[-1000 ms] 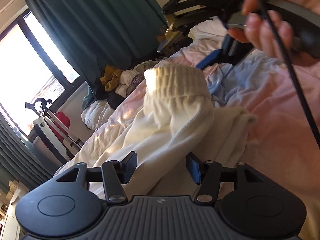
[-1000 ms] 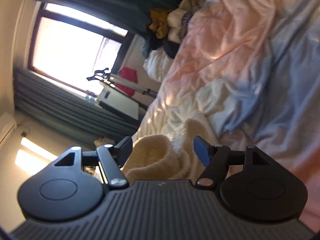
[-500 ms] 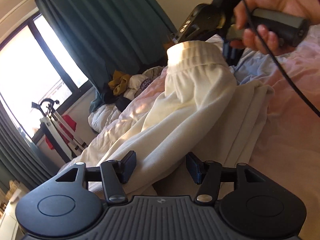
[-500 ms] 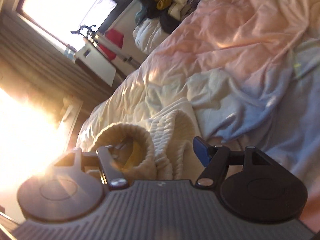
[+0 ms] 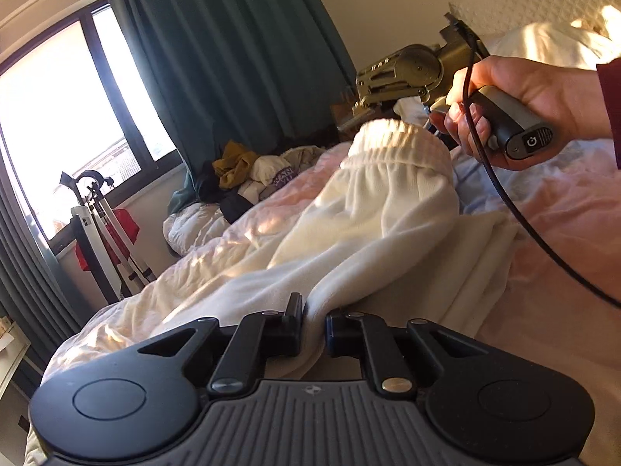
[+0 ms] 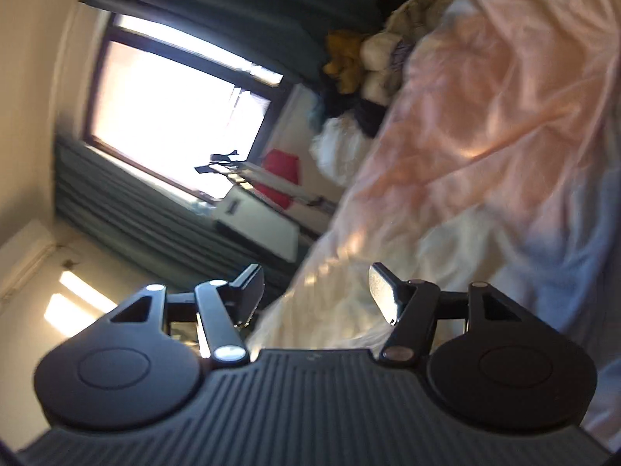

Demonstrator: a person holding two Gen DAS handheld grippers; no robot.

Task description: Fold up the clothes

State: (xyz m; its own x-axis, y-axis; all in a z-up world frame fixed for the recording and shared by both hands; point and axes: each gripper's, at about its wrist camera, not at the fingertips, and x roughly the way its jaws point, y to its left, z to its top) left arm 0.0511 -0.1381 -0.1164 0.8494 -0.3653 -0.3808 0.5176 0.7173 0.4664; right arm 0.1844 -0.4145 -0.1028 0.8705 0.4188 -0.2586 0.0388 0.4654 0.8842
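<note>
Cream sweatpants [image 5: 372, 229] draped over pink bedding [image 5: 543, 272], elastic cuff raised near right gripper [image 6: 316, 291], jaws apart and empty; left gripper [image 5: 313, 320] clamped on a fabric fold; soft, limp, thick fleece, light, best pinched at cuff or hem.
</note>
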